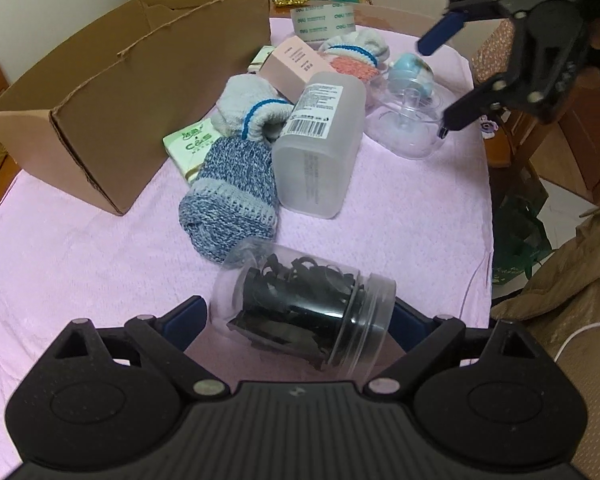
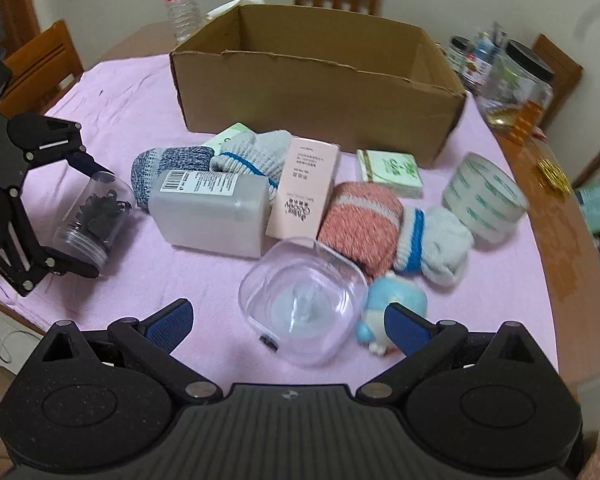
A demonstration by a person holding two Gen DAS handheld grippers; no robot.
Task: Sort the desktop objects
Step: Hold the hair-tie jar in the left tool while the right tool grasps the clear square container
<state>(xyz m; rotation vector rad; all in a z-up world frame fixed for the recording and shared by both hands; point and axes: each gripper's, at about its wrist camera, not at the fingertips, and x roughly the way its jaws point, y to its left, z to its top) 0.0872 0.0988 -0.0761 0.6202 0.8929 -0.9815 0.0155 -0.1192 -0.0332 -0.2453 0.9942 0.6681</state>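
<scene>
Left gripper (image 1: pixel 300 312) is spread wide around the clear jar (image 1: pixel 304 312) of black clips, lying on its side btwn the pads, not yet pinched. It should be squeezed at mid-body, w/ the lid end kept level, then carried to the cardboard box (image 2: pixel 320 80) beyond. Right gripper (image 2: pixel 288 324) is released too, above the clear dish (image 2: pixel 300 300).

A round wooden table (image 2: pixel 556 216) under a pink towel-like cloth (image 2: pixel 120 92) is carrying an open brown cardboard box (image 2: pixel 320 92) toward its far edge. Nearer the middle are lying a frosted plastic bottle (image 2: pixel 212 212), knitted socks (image 2: pixel 360 228), a clear tape roll (image 2: pixel 484 200), and a clear jar of black clips (image 2: pixel 92 220) by the left edge.
</scene>
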